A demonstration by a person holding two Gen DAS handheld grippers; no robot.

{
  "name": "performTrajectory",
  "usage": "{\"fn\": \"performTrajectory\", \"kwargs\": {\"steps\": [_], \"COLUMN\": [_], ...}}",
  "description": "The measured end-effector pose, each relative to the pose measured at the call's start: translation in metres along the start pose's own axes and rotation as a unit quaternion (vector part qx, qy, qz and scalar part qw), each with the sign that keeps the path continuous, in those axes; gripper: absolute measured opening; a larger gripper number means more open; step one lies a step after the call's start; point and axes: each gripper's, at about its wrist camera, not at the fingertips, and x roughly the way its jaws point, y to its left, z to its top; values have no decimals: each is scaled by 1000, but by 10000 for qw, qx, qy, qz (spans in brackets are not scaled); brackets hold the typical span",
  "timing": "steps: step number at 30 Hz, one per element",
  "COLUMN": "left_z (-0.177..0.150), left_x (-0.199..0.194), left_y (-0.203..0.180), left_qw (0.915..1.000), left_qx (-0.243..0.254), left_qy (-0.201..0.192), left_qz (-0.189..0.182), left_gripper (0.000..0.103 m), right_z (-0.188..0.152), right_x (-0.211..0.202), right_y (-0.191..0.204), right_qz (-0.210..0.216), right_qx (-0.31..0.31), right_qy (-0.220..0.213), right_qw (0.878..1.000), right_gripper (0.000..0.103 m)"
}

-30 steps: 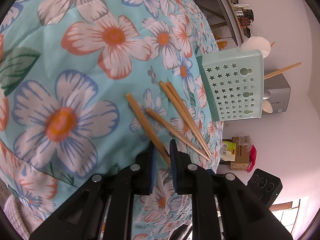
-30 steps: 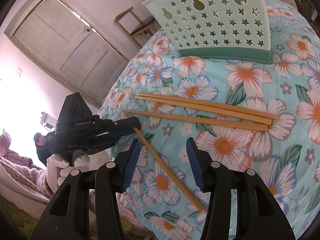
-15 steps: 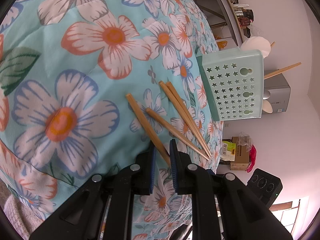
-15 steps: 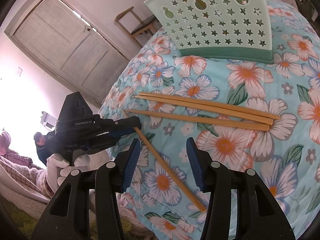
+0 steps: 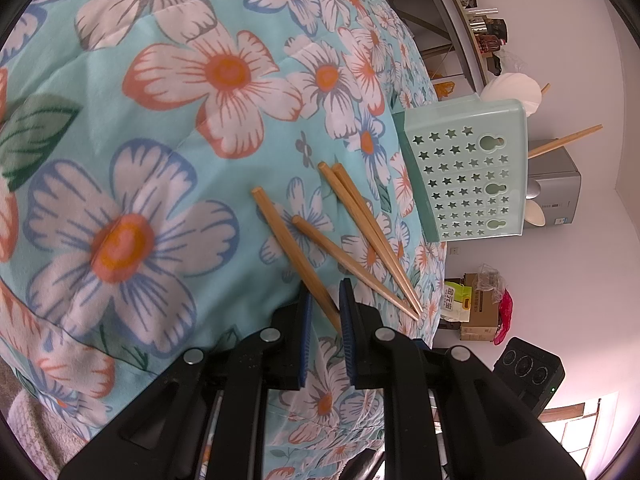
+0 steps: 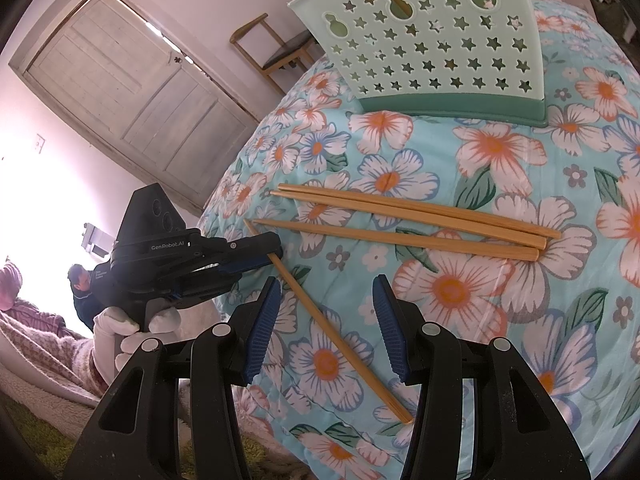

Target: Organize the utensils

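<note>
A floral quilt (image 5: 168, 128) in pale turquoise with white, orange and blue flowers covered the whole work surface and bulged across both views. On it, toward one o'clock in the left wrist view, stood a mint-green utensil basket (image 5: 472, 176) with star-shaped cutouts; one wooden chopstick (image 5: 566, 141) poked out of its far side, along with something pale and rounded (a spoon, perhaps, though the edge of the lens blurred it). Seen from the right wrist camera, the same basket sat at twelve o'clock.

Four chopsticks lay on the quilt in front of the basket. A touching pair (image 6: 416, 210) rested nearest it, a third chopstick (image 6: 396, 238) lay just beside them, and the fourth chopstick (image 6: 332, 320) ran diagonally, apart from the others.

The left gripper (image 5: 325, 300) was clenched on the thin end of that fourth chopstick, its blue pads pinching the wood at six o'clock in its own view; from the right wrist camera it appeared at nine o'clock, held by a white-gloved hand (image 6: 120, 330). The right gripper (image 6: 326, 292) hovered over the middle of the same chopstick with its jaws released, roughly half spread, touching nothing.
</note>
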Motion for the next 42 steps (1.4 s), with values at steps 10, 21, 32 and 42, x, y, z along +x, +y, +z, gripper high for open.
{"fn": "performTrajectory", "kwargs": {"steps": [10, 21, 32, 42], "left_z": [0, 0, 0, 0], "left_x": [0, 1, 0, 0], "left_y": [0, 0, 0, -1], "left_qw": [10000, 10000, 10000, 10000], "left_qx": [-8, -4, -7, -10], "left_qy": [8, 1, 1, 2], "left_qz": [4, -2, 5, 9], "left_gripper": [14, 14, 14, 14], "right_z": [0, 1, 2, 1], "right_x": [1, 0, 4, 2], "right_y": [1, 4, 3, 1], "right_qz": [2, 28, 52, 60], "right_qx": [-4, -18, -30, -28], "right_qy": [-7, -33, -17, -53], "right_qw": [10000, 10000, 10000, 10000], "right_gripper": [48, 48, 48, 48]}}
